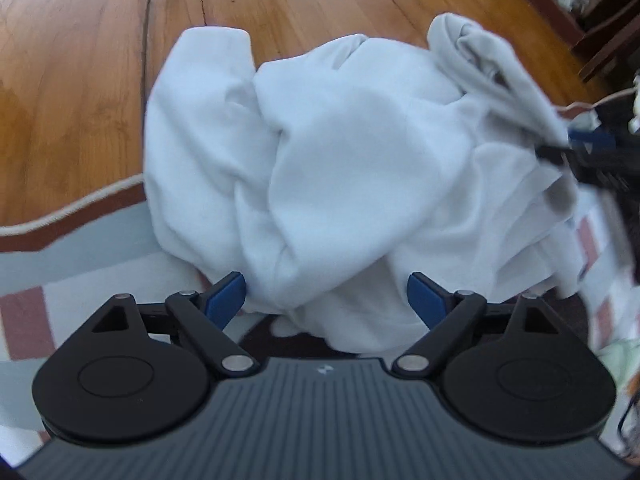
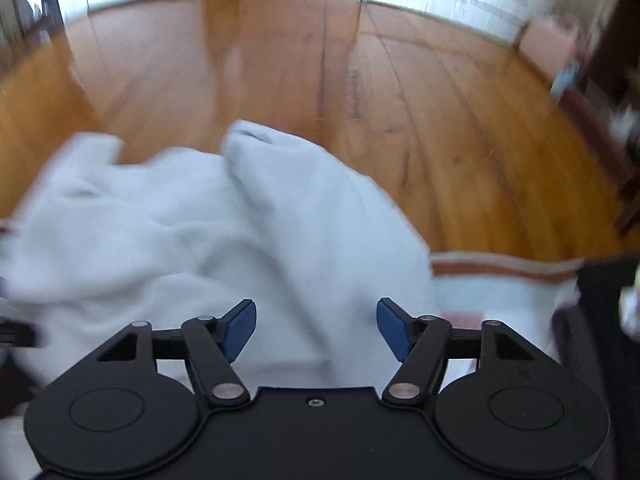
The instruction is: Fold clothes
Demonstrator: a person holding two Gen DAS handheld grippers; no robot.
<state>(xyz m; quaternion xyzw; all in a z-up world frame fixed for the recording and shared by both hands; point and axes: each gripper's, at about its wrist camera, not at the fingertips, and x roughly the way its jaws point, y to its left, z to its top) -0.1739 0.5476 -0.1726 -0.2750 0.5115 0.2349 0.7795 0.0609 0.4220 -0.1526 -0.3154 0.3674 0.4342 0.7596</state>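
A crumpled white garment [image 1: 340, 160] lies bunched in a heap, partly on a patterned rug [image 1: 28, 264] and partly on the wooden floor. My left gripper [image 1: 326, 296] hangs over its near edge, its blue pads spread wide with folds of the cloth between them, and is open. At the right edge of the left wrist view the right gripper [image 1: 588, 152] shows beside the garment's far right fold. In the right wrist view the same garment [image 2: 200, 240] is blurred. My right gripper [image 2: 316, 328] is open just above it, nothing pinched.
Wooden floor [image 2: 280, 80] stretches beyond the heap. The rug's red and cream border [image 2: 500, 268] runs on the right. Dark wooden furniture [image 1: 592, 20] stands at the far right, a pink box [image 2: 548, 44] by the wall. A cord [image 1: 600, 102] trails near the right gripper.
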